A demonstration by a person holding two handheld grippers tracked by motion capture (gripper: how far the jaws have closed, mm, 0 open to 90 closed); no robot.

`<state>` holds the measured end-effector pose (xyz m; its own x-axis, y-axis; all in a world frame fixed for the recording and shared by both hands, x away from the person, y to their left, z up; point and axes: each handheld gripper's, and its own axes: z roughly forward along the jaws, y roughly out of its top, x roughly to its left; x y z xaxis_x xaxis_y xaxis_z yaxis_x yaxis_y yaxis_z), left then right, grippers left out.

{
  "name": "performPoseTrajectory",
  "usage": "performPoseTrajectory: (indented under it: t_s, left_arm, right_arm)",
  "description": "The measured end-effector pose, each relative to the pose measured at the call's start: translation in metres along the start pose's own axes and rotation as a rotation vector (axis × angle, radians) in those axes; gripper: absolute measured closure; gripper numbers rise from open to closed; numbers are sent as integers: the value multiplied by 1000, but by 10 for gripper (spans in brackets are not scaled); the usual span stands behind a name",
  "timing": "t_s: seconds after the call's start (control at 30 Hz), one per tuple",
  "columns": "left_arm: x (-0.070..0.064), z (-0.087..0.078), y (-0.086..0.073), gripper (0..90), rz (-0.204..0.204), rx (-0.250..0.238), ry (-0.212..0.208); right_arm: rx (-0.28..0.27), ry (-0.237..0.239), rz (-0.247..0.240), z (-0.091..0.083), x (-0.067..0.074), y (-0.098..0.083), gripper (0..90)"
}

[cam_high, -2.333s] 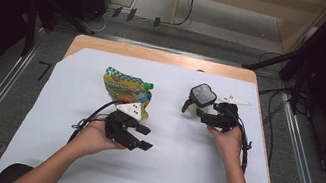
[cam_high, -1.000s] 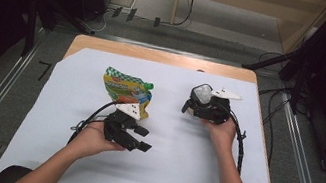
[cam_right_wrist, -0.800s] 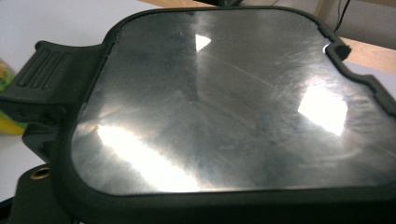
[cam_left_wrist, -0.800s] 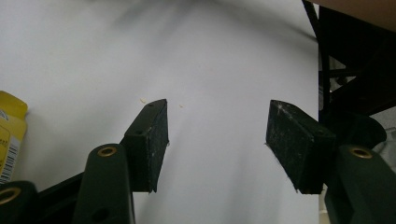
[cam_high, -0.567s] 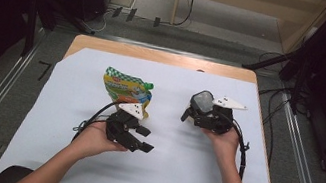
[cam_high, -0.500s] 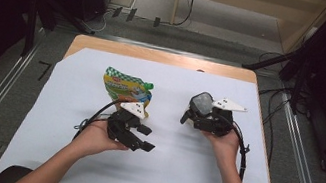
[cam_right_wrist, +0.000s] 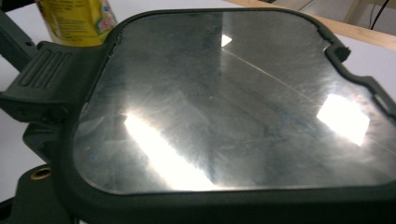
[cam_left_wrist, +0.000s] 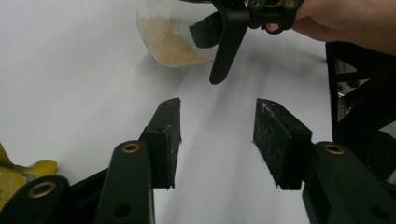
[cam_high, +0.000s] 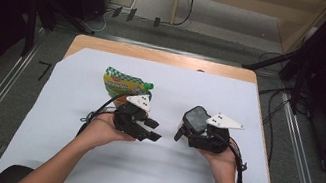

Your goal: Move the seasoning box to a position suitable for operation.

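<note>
Left gripper [cam_high: 151, 129] jaws apart; right gripper [cam_high: 183, 131] clamped

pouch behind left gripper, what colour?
The pouch is yellow with a green top edge and cap; the high view shows it best.

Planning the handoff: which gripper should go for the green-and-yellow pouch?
Left. The left gripper is open, empty and just in front of the pouch; the right gripper is occupied with the lidded container.

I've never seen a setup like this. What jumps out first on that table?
Two hands meet mid-table, each holding a black two-jaw gripper. The right gripper clamps a clear container with a dark-rimmed lid and pale grains inside; the left gripper hovers open beside it. Behind the left hand lies a green and yellow printed pouch on the white table cover.
</note>
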<state>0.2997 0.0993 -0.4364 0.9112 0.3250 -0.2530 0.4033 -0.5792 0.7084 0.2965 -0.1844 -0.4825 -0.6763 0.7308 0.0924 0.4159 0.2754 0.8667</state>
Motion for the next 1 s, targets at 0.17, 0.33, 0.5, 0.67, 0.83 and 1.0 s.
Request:
performPoseTrajectory:
  t_s: [0.17, 0.33, 0.5, 0.67, 0.83, 1.0]
  left_arm:
    - [2, -1, -1, 561, -23, 6, -20]
    - [5, 0, -2, 639, -41, -2, -35]
    - [-1, 1, -2, 735, 10, -1, 10]
    - [-4, 4, -5, 786, 12, 11, -8]
    - [-3, 7, -6, 756, -5, 13, -26]
    - [-2, 9, -6, 751, -5, 20, -31]
  right_arm:
    - [19, 10, -2, 3, 9, -7, 159]
    - [46, 33, -24, 12, 21, -13, 159]
    - [61, 78, -38, 22, 31, -17, 158]
    - [57, 80, -90, 26, 38, -21, 158]
    - [59, 95, -98, 26, 37, -22, 149]
    - [91, 94, -63, 24, 35, -20, 108]
